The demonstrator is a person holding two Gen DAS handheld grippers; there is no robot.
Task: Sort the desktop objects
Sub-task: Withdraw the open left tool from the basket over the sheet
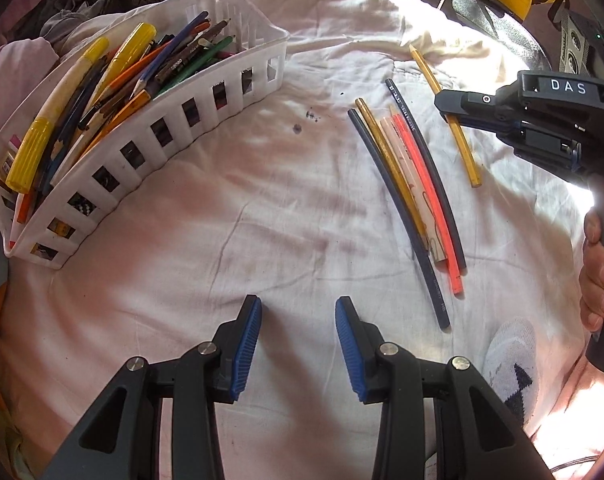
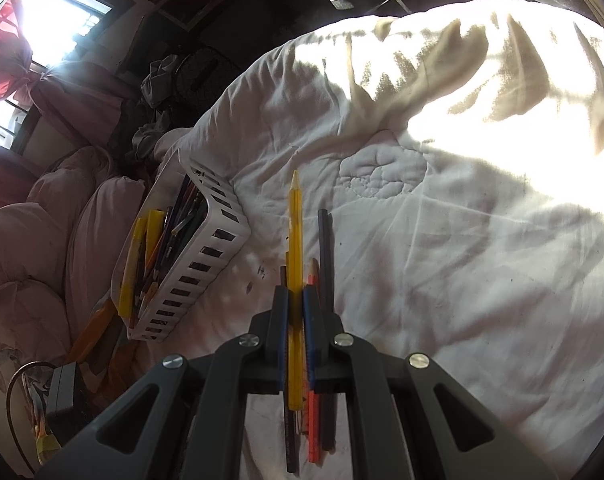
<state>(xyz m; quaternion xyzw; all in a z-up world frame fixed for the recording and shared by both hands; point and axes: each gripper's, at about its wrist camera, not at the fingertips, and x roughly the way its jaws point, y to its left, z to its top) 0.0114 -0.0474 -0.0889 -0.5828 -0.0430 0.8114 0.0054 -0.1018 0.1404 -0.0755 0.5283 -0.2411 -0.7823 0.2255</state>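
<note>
My right gripper is shut on a yellow pencil, held lengthwise between the pads, tip pointing away. The same gripper and yellow pencil show at the right of the left wrist view, just above the white cloth. Several loose pencils, dark, yellow, pale and orange, lie side by side on the cloth; they also show under my right gripper. My left gripper is open and empty over bare cloth, left of them.
A white slotted basket full of pencils and yellow markers stands at the left; it also shows in the right wrist view. Pillows and clothes lie beyond it. A socked foot rests at the lower right.
</note>
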